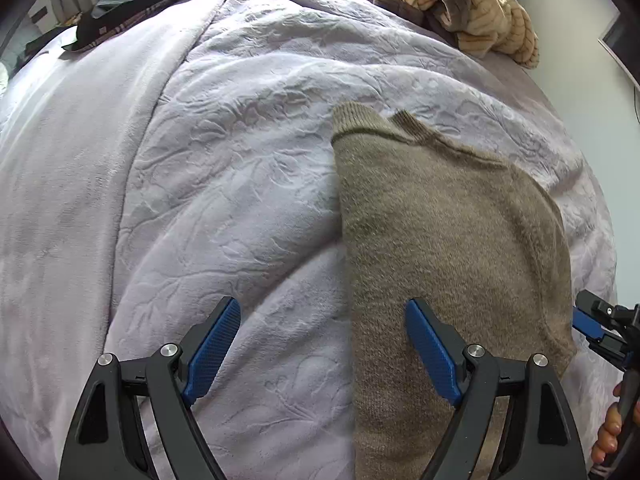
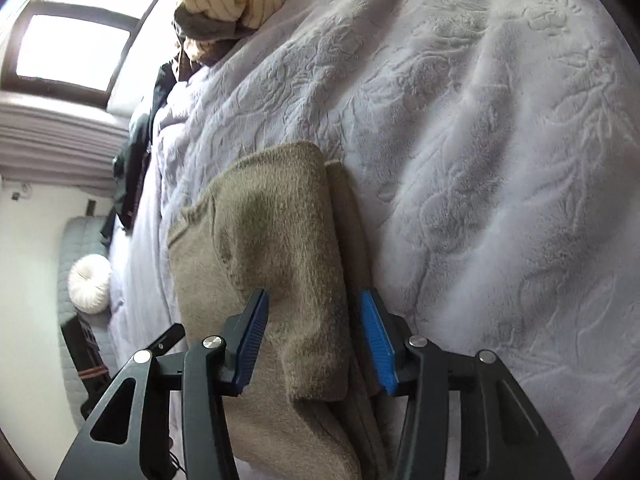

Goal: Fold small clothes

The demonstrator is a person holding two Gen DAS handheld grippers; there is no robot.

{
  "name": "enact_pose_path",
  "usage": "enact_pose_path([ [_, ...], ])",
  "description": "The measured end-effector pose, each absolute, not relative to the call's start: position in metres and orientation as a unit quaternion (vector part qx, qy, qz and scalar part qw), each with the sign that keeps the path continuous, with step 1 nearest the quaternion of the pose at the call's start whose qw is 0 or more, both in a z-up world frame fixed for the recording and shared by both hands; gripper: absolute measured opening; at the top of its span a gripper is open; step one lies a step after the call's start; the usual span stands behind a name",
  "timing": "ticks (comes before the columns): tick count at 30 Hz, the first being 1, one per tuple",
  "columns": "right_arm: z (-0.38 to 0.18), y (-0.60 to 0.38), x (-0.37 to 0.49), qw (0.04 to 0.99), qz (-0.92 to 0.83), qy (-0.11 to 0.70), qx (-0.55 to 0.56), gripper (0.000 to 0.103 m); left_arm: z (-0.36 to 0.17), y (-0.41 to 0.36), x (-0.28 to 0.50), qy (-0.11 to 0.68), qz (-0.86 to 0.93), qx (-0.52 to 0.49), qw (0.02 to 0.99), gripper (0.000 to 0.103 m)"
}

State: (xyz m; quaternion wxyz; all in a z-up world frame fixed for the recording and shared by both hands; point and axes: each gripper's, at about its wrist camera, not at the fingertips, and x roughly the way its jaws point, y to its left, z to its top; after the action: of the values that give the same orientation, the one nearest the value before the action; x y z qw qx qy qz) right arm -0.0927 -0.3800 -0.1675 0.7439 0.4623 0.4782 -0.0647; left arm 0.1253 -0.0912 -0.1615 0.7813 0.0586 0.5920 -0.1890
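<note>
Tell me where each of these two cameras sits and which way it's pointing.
Left wrist: sits on the left gripper, looks down along its open fingers at the blanket and sweater; the right gripper and hand show at the edge.
Right wrist: sits on the right gripper, looks along the sweater toward the window; open fingers straddle a fold.
Shared: sweater, blanket, striped bundle.

The sweater's [image 1: 448, 248] near end runs off frame under the left gripper [image 1: 324, 344] (hem unseen); the right gripper [image 1: 600, 328] is half cut off.
</note>
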Motion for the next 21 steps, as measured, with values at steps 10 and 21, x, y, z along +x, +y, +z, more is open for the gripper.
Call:
enact_pose_path([
  [10, -0.184, -0.358, -0.108, 0.743, -0.091, 0.533, 0.394, 0.052, -0.164, -0.092, 0.127, 0.599, -0.195, 0.062, 0.775, 0.086],
  [21, -0.175, -0.362, -0.133, 0.732, -0.086, 0.510, 0.443, 0.059, -0.163, -0.088, 0.119, 0.609, -0.192, 0.070, 0.766, 0.086],
])
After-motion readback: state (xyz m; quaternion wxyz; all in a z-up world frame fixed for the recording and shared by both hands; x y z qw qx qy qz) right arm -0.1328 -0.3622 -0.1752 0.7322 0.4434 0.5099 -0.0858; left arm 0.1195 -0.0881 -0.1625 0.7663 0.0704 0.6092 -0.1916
